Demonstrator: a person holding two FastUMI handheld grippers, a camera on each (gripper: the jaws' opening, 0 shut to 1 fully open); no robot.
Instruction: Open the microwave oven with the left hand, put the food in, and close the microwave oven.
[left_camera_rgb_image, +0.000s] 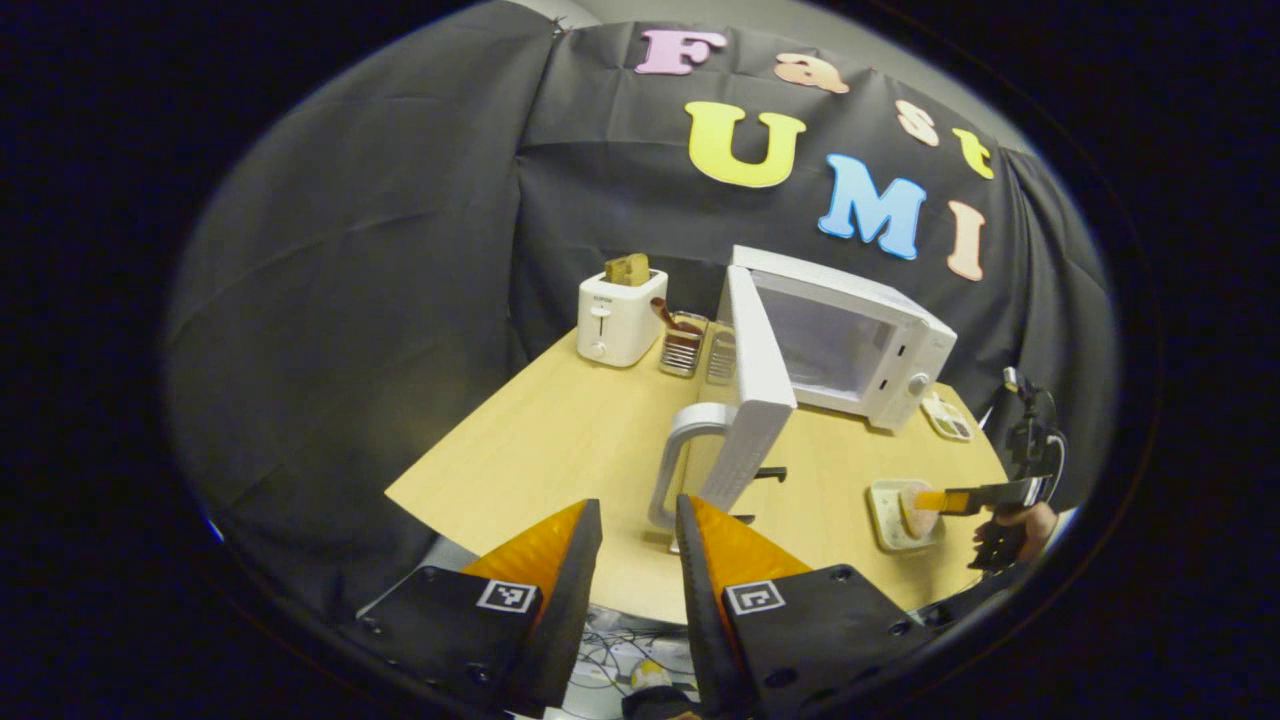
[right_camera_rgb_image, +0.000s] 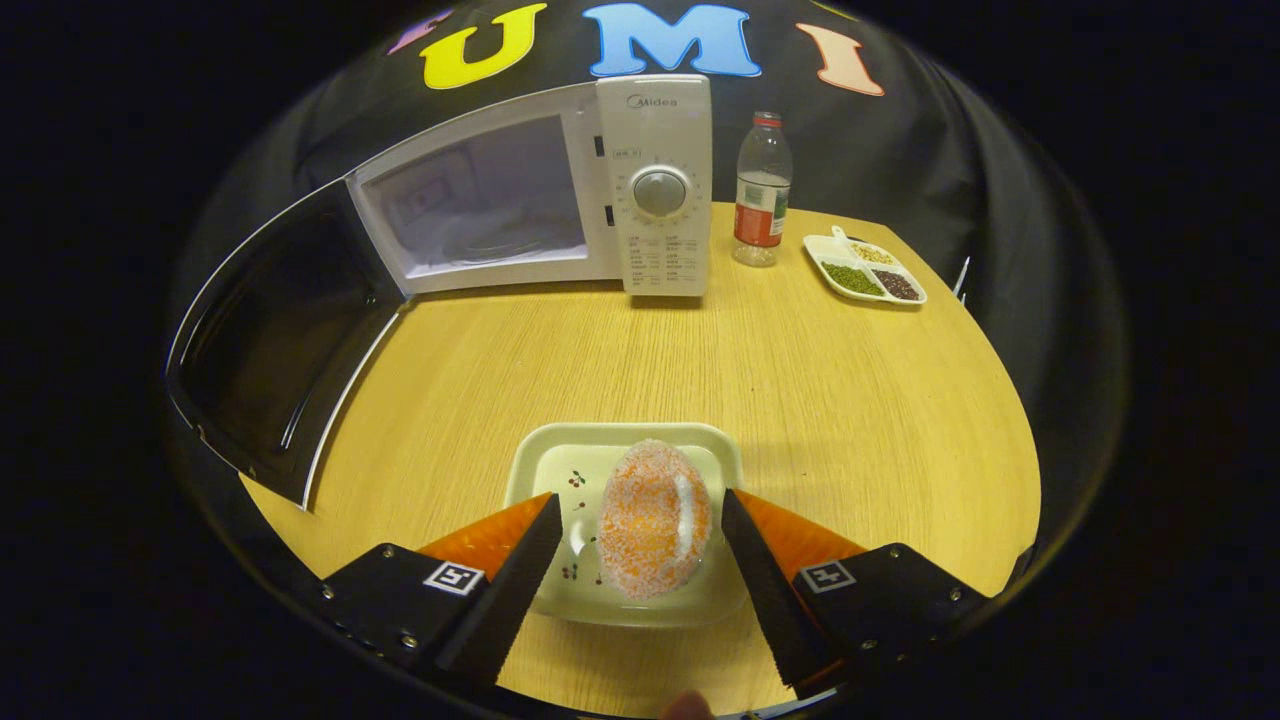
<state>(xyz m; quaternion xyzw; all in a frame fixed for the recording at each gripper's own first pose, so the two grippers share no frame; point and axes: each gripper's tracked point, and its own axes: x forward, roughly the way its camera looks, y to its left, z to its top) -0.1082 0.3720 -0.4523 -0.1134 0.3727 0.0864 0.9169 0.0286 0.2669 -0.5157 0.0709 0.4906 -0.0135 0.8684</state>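
Observation:
The white microwave (left_camera_rgb_image: 880, 350) stands at the back of the wooden table with its door (left_camera_rgb_image: 750, 400) swung wide open and its cavity (right_camera_rgb_image: 480, 210) bare. My left gripper (left_camera_rgb_image: 640, 515) is open just short of the door's grey handle (left_camera_rgb_image: 675, 460), holding nothing. An orange, sugar-coated bun (right_camera_rgb_image: 652, 530) lies on a pale plate (right_camera_rgb_image: 560, 455) near the front edge. My right gripper (right_camera_rgb_image: 640, 515) is open, one finger on each side of the bun with small gaps. The left gripper view shows that gripper (left_camera_rgb_image: 985, 497) low over the plate (left_camera_rgb_image: 885, 520).
A white toaster (left_camera_rgb_image: 620, 318) with bread in it and a wire rack (left_camera_rgb_image: 683, 345) stand left of the microwave. A plastic bottle (right_camera_rgb_image: 760, 190) and a divided dish of grains (right_camera_rgb_image: 865, 268) sit to its right. The open door (right_camera_rgb_image: 270, 340) reaches toward the table's front left.

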